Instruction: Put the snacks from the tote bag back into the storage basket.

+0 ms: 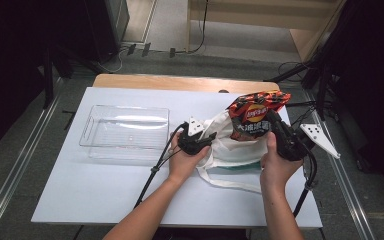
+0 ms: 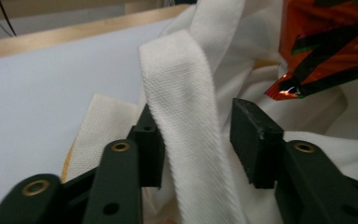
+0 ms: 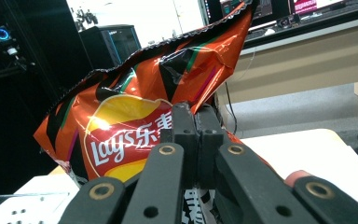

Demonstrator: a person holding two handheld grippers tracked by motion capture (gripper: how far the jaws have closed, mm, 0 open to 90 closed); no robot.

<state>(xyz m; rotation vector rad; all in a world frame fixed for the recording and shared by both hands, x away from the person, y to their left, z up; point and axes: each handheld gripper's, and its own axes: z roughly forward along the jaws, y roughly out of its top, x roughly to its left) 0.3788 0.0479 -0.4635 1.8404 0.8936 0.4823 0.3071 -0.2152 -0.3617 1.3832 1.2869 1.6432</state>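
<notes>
White board covers the table, with grey floor and dark stands around it. On it, the left gripper stands with its jaws parted around the strap of a cream tote bag; the strap runs up between the pads, touching the one seen on the left in the left gripper view and clear of the other. Just across the bag's mouth, the right gripper is clamped tight on the edge of an orange crisp bag, which stands partly out of the tote, above both tools. Beyond the left gripper, away from the tote, lies a clear plastic tray.
</notes>
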